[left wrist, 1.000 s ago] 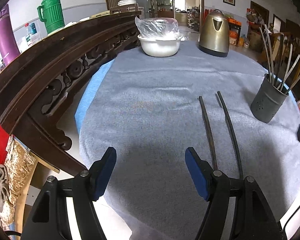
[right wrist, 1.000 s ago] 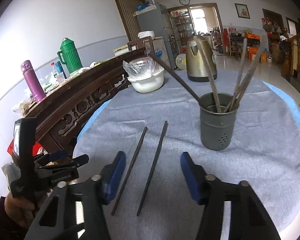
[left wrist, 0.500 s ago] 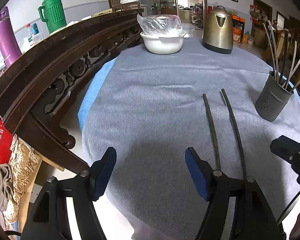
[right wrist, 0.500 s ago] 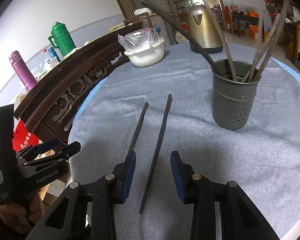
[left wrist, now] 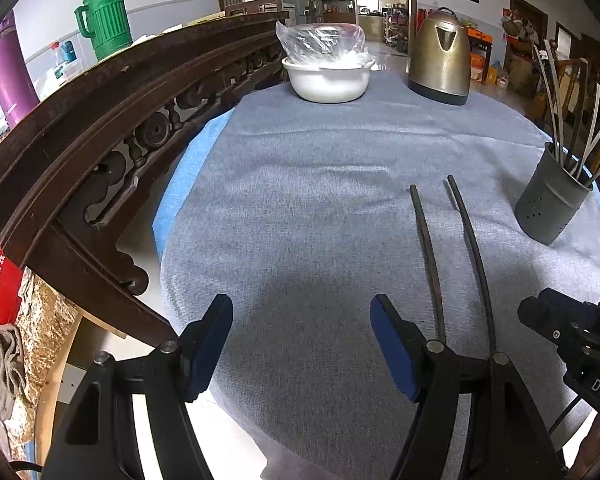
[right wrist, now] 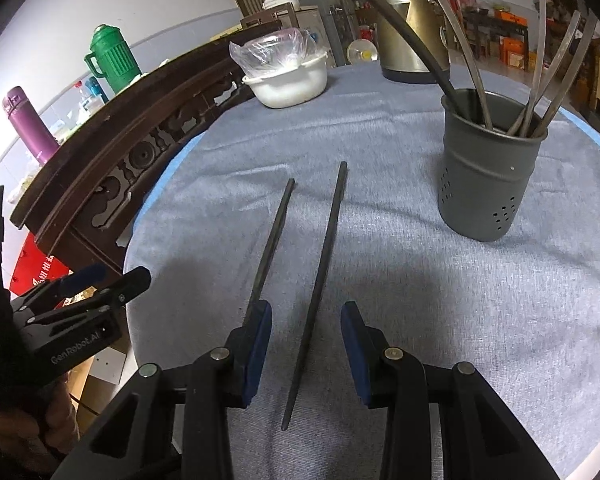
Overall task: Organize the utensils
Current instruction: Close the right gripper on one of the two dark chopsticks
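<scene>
On the table [right wrist: 460, 320], which is covered with a grey cloth, 2 dark chopsticks lie side by side, near each other but not touching. The right gripper [right wrist: 306, 350] is low over the cloth, with its jaws part open around the near end of the right chopstick [right wrist: 320, 280]; the blue pads [right wrist: 260, 344] do not touch it. The left chopstick [right wrist: 272, 240] passes just outside the left pad. The grey holder [right wrist: 488, 184] stands to the right of them, apart, and several chopsticks lean inside it. The left gripper [left wrist: 300, 348] is wide open and holds nothing, over the cloth left of the 2 chopsticks. At the far side stand a white bowl [left wrist: 328, 80] with a plastic cover and a metal kettle [left wrist: 440, 60].
</scene>
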